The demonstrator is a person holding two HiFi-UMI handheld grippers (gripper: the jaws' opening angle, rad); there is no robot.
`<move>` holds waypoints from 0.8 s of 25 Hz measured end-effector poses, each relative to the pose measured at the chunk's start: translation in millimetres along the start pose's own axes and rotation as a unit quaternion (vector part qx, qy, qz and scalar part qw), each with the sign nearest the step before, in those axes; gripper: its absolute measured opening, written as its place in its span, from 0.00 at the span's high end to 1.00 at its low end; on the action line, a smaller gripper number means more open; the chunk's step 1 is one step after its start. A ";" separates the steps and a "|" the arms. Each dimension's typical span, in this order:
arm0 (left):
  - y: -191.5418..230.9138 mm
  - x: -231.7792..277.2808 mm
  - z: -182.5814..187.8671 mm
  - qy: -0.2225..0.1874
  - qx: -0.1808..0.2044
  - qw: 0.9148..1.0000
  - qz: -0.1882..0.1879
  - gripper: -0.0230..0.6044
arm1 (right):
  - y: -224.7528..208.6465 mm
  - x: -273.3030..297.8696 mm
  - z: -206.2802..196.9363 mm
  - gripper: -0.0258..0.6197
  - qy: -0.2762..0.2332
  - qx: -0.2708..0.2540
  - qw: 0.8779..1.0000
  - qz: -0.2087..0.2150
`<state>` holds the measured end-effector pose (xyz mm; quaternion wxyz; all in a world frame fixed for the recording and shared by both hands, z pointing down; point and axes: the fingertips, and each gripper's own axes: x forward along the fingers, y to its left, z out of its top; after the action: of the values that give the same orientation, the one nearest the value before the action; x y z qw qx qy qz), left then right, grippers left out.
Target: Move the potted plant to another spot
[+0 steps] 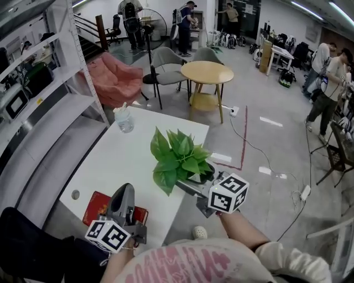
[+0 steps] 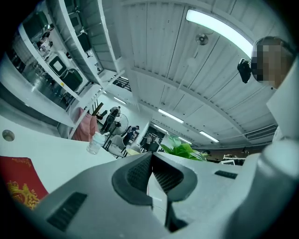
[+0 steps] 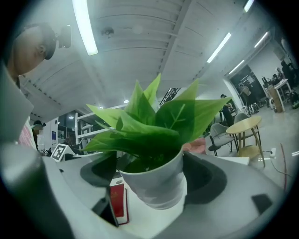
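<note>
I count 1 white table (image 1: 138, 166), 1 potted plant (image 1: 180, 157), 1 red booklet (image 1: 99, 207) and 1 clear cup (image 1: 124, 119). There are 2 grippers: the left gripper (image 1: 125, 190) and the right gripper (image 1: 196, 181). Farther in the room there are 1 round wooden table (image 1: 207, 72), 2 grey chairs (image 1: 166, 61) (image 1: 207, 55), 1 pink armchair (image 1: 113, 80), 1 standing fan (image 1: 148, 25) and 1 white shelf unit (image 1: 55, 83). 5 people are visible: 3 at the back (image 1: 130, 19) (image 1: 185, 22) (image 1: 231, 16) and 2 at the right side (image 1: 319, 61) (image 1: 332, 83).
</note>
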<state>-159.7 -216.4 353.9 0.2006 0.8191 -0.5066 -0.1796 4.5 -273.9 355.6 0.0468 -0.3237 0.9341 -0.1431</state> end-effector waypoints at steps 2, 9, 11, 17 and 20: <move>1.5 17.1 4.7 -0.012 0.003 1.000 0.011 0.96 | -16.2 12.4 9.8 0.25 0.004 -0.005 1.000 0.015; 2.4 64.0 1.6 -0.046 0.008 0.998 0.046 0.96 | -64.2 44.7 31.4 0.25 0.016 -0.022 0.997 0.077; 3.6 73.7 0.4 -0.056 0.006 0.997 0.057 0.96 | -76.2 48.5 34.6 0.25 0.022 -0.025 0.996 0.088; 2.4 91.4 -6.1 -0.094 -0.013 0.991 0.089 0.96 | -99.9 58.8 41.5 0.25 0.028 -0.003 0.991 0.130; 5.3 87.5 -19.3 -0.096 -0.034 0.988 0.115 0.96 | -105.5 62.2 34.2 0.25 0.036 0.011 0.989 0.144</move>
<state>-117.2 -294.6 365.2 0.1980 0.7270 -0.6082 -0.2499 24.1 -399.6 354.7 0.0374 -0.1796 0.9704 -0.1570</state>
